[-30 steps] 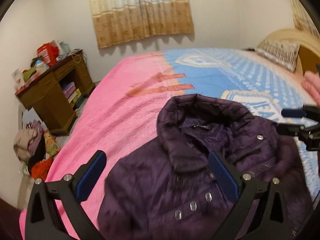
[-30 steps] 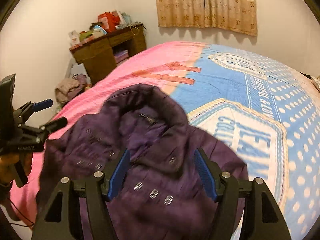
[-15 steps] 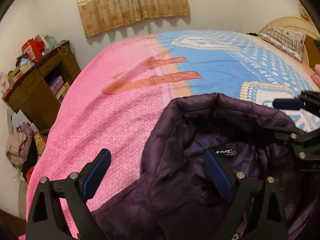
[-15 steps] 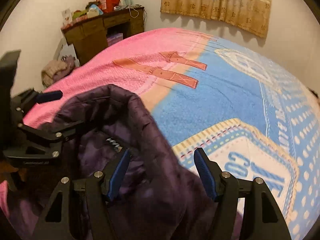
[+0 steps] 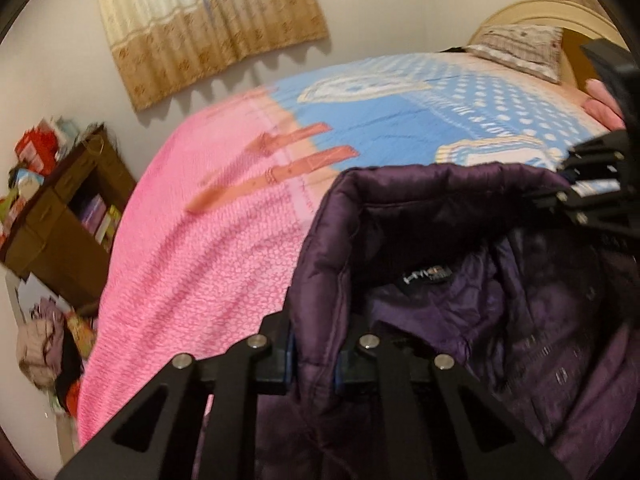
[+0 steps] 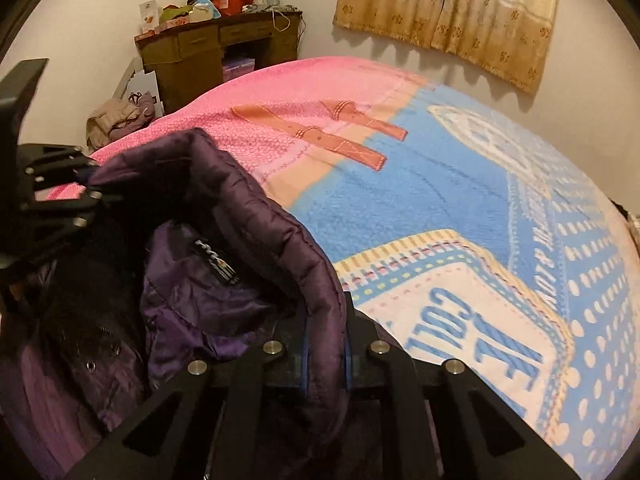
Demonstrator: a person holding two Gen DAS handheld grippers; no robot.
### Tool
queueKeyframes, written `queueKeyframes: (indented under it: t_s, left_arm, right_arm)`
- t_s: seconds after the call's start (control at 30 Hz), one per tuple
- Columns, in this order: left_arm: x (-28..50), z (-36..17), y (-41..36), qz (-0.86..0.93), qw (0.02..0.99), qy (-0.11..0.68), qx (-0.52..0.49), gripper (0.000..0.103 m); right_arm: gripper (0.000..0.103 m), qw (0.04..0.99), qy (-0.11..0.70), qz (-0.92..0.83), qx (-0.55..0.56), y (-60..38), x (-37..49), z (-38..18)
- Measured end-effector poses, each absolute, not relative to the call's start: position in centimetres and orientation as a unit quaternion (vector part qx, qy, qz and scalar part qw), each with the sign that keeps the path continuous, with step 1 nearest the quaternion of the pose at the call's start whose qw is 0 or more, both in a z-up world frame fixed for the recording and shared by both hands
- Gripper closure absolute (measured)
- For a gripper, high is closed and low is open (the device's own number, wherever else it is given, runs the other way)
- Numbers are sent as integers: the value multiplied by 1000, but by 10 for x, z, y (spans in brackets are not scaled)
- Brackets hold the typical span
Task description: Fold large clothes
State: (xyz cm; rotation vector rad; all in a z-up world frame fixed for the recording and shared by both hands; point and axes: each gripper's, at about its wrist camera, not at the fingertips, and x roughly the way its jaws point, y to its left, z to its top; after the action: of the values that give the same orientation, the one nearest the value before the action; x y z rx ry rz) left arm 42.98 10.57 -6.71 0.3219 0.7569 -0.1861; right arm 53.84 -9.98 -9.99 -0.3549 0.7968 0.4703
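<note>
A dark purple quilted jacket [image 5: 440, 264] lies on the bed with its collar standing up and the neck label showing. My left gripper [image 5: 314, 354] is shut on the left side of the collar. My right gripper [image 6: 326, 354] is shut on the right side of the collar [image 6: 280, 236]. The right gripper shows at the right edge of the left wrist view [image 5: 592, 196]. The left gripper shows at the left edge of the right wrist view [image 6: 52, 196]. The jacket's body below the collar is mostly hidden by the grippers.
The bed is covered by a pink and blue blanket [image 6: 460, 200]. A cluttered brown desk [image 6: 216, 52] stands by the far wall, with a pile of clothes [image 6: 116, 120] on the floor beside it. A pillow and headboard [image 5: 520, 48] are at the right. Curtains [image 5: 208, 20] hang on the back wall.
Both grippers moved forward to the jacket's collar and closed on it, one on each side. A second ago both were open above the jacket's front.
</note>
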Motion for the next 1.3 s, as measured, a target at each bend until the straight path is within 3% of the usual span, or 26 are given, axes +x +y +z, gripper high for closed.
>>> queueKeyframes:
  t_s: [0.17, 0.4, 0.6, 0.7, 0.77, 0.97, 1.07, 1.2, 1.27, 1.3]
  left_arm:
    - [391, -71, 100, -126, 902, 333, 245, 89]
    - [345, -118, 76, -152, 846, 297, 416, 89]
    - [333, -143, 69, -152, 831, 280, 456, 91]
    - [330, -146, 65, -146, 828, 272, 469, 92]
    - [327, -146, 64, -144, 826, 269, 473, 92]
    - [327, -147, 59, -139, 822, 268, 482, 92]
    - [323, -144, 56, -132, 824, 266, 483, 90]
    - [310, -120, 60, -147, 844, 255, 449, 72]
    - [298, -93, 66, -178, 868, 251, 391, 56]
    - [293, -82, 68, -189, 877, 243, 369, 40]
  right_arm:
    - [92, 872, 393, 220, -191, -112, 522, -113]
    - [92, 854, 423, 205, -224, -121, 509, -147]
    - [91, 841, 443, 202, -237, -122, 508, -157]
    - [83, 837, 477, 204, -174, -134, 515, -139]
    - [71, 852, 478, 177, -116, -146, 517, -115]
    - [57, 883, 417, 184, 109, -149, 509, -76]
    - [57, 892, 414, 171, 54, -112, 514, -99]
    - [58, 874, 462, 149, 39, -103, 517, -147]
    - [58, 877, 452, 156, 38, -104, 512, -151]
    - [58, 878, 451, 157, 39, -104, 511, -152]
